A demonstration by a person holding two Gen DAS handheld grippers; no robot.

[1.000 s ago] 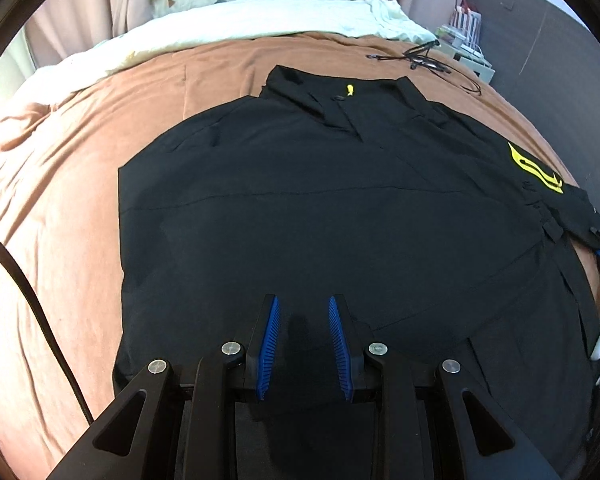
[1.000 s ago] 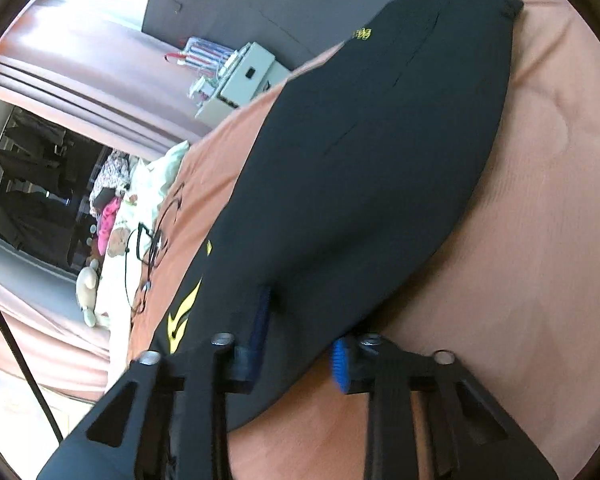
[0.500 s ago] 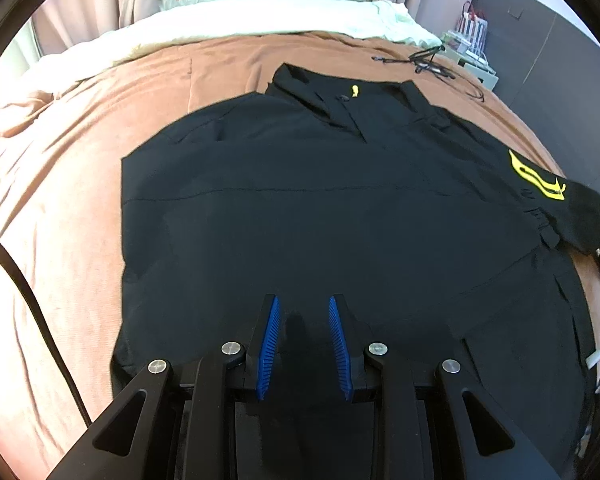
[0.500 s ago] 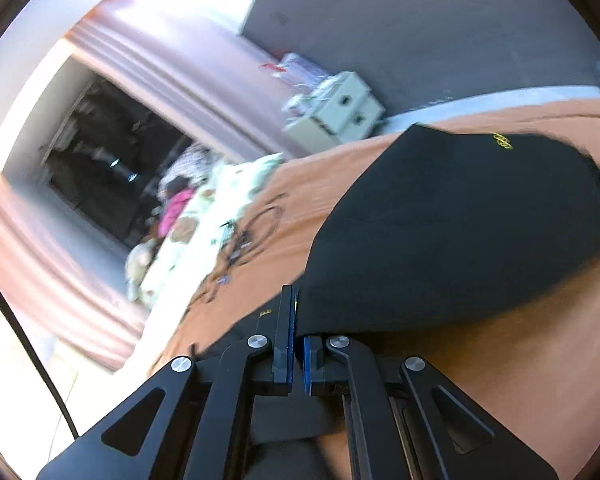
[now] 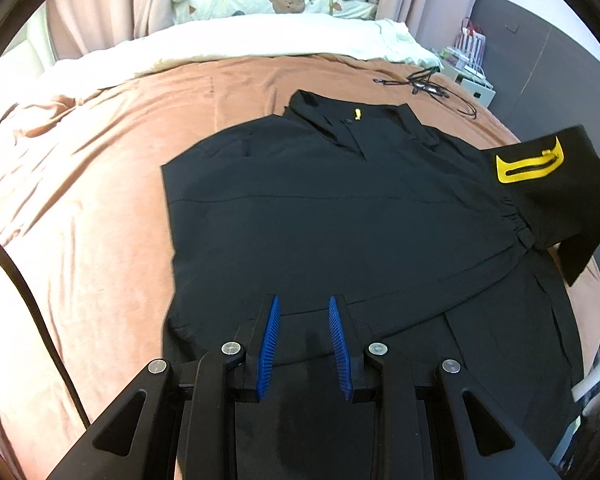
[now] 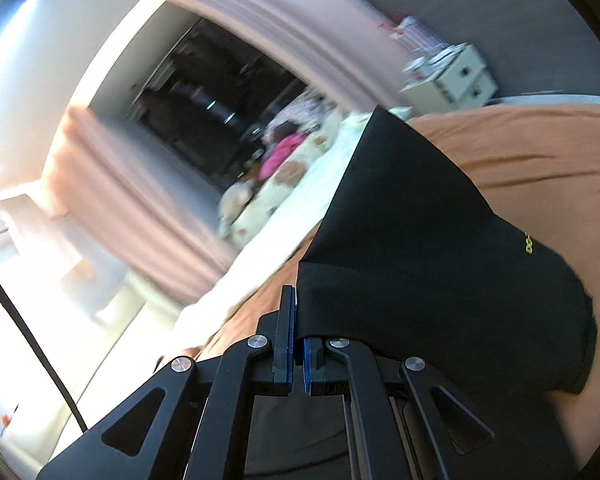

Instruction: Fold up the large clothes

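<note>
A large black shirt [image 5: 340, 216] lies spread on the brown bedspread [image 5: 100, 200], collar away from me. My left gripper [image 5: 304, 344] is open and empty, low over the shirt's near hem. My right gripper [image 6: 298, 344] is shut on the edge of the shirt's right sleeve [image 6: 420, 260], which hangs lifted off the bed. In the left wrist view that sleeve [image 5: 556, 192], with a yellow emblem [image 5: 528, 162], stands raised at the right, over the shirt's side.
A black cable [image 5: 424, 84] lies on the bedspread beyond the collar. A white duvet [image 5: 240, 40] and plush toys [image 5: 284, 0] are at the head. A white bedside cabinet [image 5: 472, 80] stands by the grey wall at right.
My right gripper closed on the sleeve and lifted it up off the bed, swinging it inward. My left gripper stayed open over the hem and shifted slightly.
</note>
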